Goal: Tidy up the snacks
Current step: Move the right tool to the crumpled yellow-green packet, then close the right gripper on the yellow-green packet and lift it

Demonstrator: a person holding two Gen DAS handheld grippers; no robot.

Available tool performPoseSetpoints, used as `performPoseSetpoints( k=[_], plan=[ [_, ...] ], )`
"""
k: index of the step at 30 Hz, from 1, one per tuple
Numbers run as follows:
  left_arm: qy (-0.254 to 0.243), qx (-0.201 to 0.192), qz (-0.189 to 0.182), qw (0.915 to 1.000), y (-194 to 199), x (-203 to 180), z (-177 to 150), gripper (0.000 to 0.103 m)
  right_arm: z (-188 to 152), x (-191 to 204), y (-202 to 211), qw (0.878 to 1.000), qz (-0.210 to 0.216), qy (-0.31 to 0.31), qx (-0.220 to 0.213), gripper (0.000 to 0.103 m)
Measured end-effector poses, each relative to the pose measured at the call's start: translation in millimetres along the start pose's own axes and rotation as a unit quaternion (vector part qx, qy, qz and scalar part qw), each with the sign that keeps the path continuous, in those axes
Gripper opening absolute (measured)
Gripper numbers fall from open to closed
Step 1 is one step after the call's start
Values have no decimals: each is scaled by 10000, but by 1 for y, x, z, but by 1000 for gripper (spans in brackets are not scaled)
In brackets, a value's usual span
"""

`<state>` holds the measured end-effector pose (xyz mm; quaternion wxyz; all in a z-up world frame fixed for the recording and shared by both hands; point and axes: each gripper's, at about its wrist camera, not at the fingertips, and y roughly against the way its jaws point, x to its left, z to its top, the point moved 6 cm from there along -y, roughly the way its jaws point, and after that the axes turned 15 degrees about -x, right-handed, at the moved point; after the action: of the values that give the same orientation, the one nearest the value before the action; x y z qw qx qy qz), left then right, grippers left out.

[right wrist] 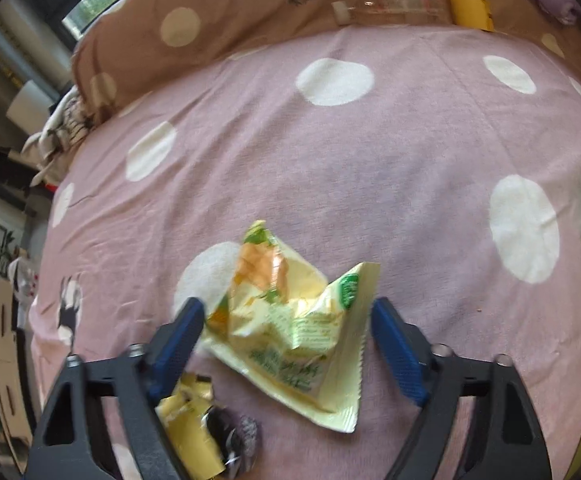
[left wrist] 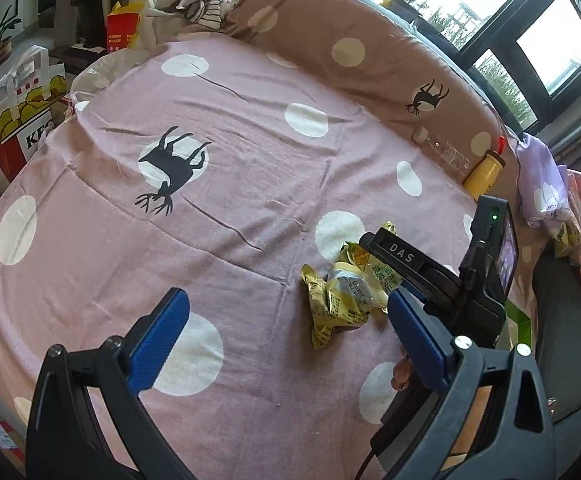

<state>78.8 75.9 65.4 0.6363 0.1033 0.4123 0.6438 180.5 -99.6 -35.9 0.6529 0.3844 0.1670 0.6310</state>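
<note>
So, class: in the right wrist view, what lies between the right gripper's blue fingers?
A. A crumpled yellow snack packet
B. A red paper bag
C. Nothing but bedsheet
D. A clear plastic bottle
A: the crumpled yellow snack packet sits between the right gripper fingers, on the pink spotted bedsheet.

A pink polka-dot bedspread (left wrist: 250, 184) with deer silhouettes covers the bed, a clear plastic bottle (left wrist: 442, 150) and yellow bottle (left wrist: 484, 170) lie at its far edge, and a KFC paper bag (left wrist: 22, 120) stands beside its left edge.
</note>
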Motion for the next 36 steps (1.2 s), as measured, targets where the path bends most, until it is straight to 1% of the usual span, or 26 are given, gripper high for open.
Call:
performPoseSetpoints(
  k=[1,2,4,7,9,11,14,15,18,20,22,23,24,25,27,29,31,34,36],
  plan=[
    [-6,12,-15,10000,0,-1,0,100,1,-1,3,9999,-44,76,-79,61],
    [-26,18,-26,10000,-1,-2,0,100,1,-3,5,9999,-51,121,-107,58],
    [-100,41,-52,9999,-2,-6,-2,100,1,-6,11,9999,87,102,-107,45],
    [-238,56,-60,9997,-3,-11,-5,100,-2,-16,25,9993,360,-14,44,43],
    [-310,40,-92,9995,-2,-15,-6,100,-5,-22,42,9981,609,-61,68,43],
    [-320,88,-244,9992,-2,-21,-8,100,-11,-28,60,9968,789,-5,114,43],
    [-380,202,-480,9979,-2,-33,-15,100,-28,-37,85,9935,1021,365,338,43],
    [-448,225,-525,9974,-2,-38,-17,100,-35,-42,91,9925,1035,469,447,43],
    [-726,217,-641,9951,0,-53,-24,100,-47,-51,98,9917,998,491,638,44],
    [-808,290,-741,9936,-1,-59,-29,100,-51,-61,98,9924,894,493,687,44],
    [-858,416,-855,9918,-3,-66,-36,99,-54,-75,96,9938,703,395,768,47],
    [-884,487,-905,9908,-5,-70,-40,99,-52,-82,97,9946,676,239,748,49],
    [-919,536,-935,9899,-6,-72,-43,99,-48,-86,100,9950,721,120,679,54],
    [-992,592,-968,9886,-7,-76,-47,99,-43,-92,107,9950,823,-72,553,60],
    [-1104,643,-983,9869,-9,-81,-52,99,-30,-102,122,9943,951,-405,273,65],
    [-1231,740,-1045,9841,-12,-87,-58,99,-20,-108,137,9934,1000,-553,14,66],
    [-1332,868,-1184,9801,-13,-95,-67,99,-16,-112,145,9921,1059,-659,-130,67],
    [-1535,1036,-1380,9730,-14,-113,-84,96,-17,-114,144,9882,1215,-930,-80,67],
    [-1651,1091,-1497,9687,-15,-126,-95,92,-21,-113,138,9848,1354,-1083,83,67]
  ],
)
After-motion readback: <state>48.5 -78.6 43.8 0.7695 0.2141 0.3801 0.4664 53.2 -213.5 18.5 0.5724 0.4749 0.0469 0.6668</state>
